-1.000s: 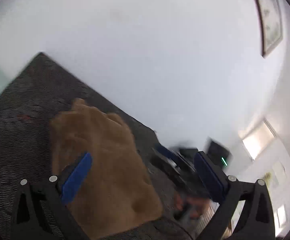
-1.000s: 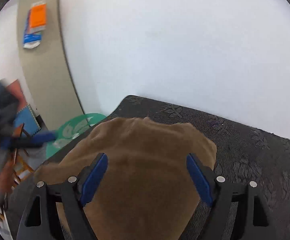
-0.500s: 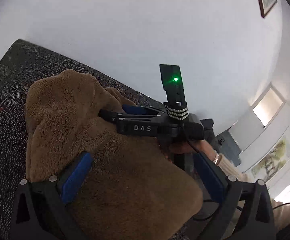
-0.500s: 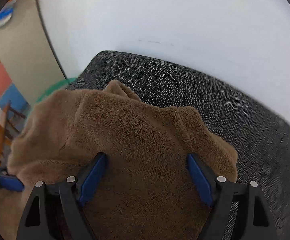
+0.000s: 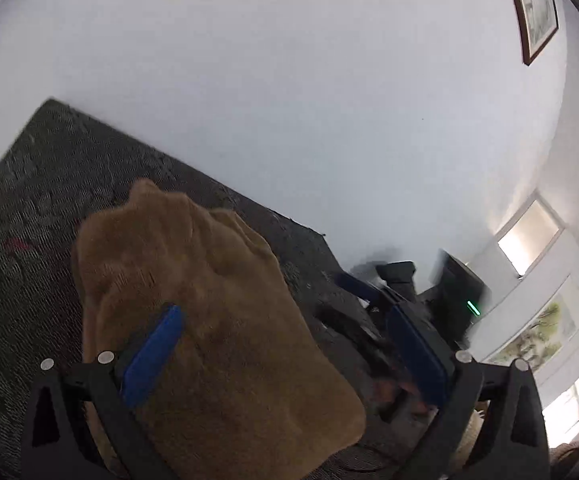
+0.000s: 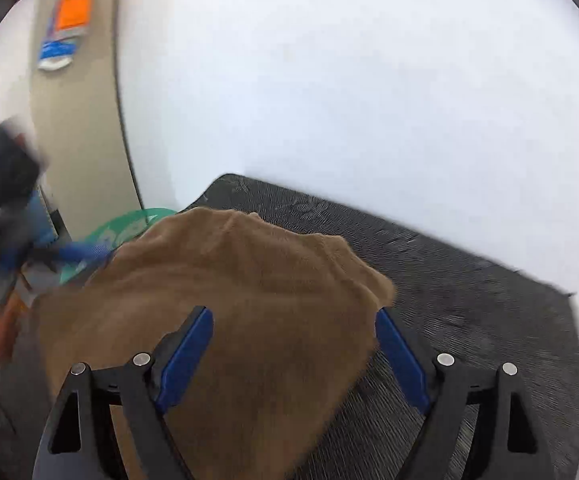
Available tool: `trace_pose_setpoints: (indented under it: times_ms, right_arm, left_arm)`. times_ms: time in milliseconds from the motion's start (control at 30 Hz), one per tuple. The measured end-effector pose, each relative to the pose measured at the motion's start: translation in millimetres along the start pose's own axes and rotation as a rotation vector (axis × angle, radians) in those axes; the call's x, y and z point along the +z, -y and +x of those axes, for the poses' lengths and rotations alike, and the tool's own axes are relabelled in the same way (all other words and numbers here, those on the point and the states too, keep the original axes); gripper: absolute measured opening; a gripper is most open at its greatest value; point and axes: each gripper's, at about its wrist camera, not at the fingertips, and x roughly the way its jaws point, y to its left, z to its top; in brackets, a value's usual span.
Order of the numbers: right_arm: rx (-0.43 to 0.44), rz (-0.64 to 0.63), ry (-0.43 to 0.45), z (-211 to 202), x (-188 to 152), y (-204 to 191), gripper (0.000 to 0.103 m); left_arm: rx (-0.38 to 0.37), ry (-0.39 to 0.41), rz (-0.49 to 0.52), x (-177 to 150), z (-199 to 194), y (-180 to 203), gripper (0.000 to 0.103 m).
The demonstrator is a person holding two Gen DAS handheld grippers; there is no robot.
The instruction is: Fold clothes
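you have a dark patterned tabletop set against a plain white wall. off the tabletop's far left corner sits a green round object, with a beige door behind it carrying an orange notice. high right of the tabletop hangs a framed picture.

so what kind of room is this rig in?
Likely a lived-in home or office room, not a lab. A framed picture hangs on the plain white wall, a brown fleece garment lies on a dark patterned tablecloth, and posters are stuck to a beige pillar.
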Motion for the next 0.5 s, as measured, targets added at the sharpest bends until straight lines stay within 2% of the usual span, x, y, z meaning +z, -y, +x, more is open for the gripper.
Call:
trace_pose_setpoints:
  times_ms: [100, 200, 267, 433, 500]
  right_arm:
    - [-0.032, -0.115, 0.037, -49, -36, -25, 0.086]
    - [-0.068, -0.246, 0.067, -73, -64, -57, 0.088]
    - [-0.105, -0.297, 0.064, -66, -72, -73, 0.089]
    - [-0.12, -0.319, 0.0, -25, -74, -95, 0.09]
    - [-0.18, -0.301, -0.01, -16, -72, -95, 0.09]
  left_arm:
    - [0.009, -0.03, -0.016, -4, 12, -4, 0.103]
    - [0.021, -0.043, -0.03, -17, 16, 3, 0.103]
    - [0.037, -0.031, -0.021, -18, 11, 20, 0.103]
    - [0.052, -0.015, -0.014, -23, 6, 20, 0.103]
    - [0.064, -0.009, 0.0, -26, 6, 19, 0.103]
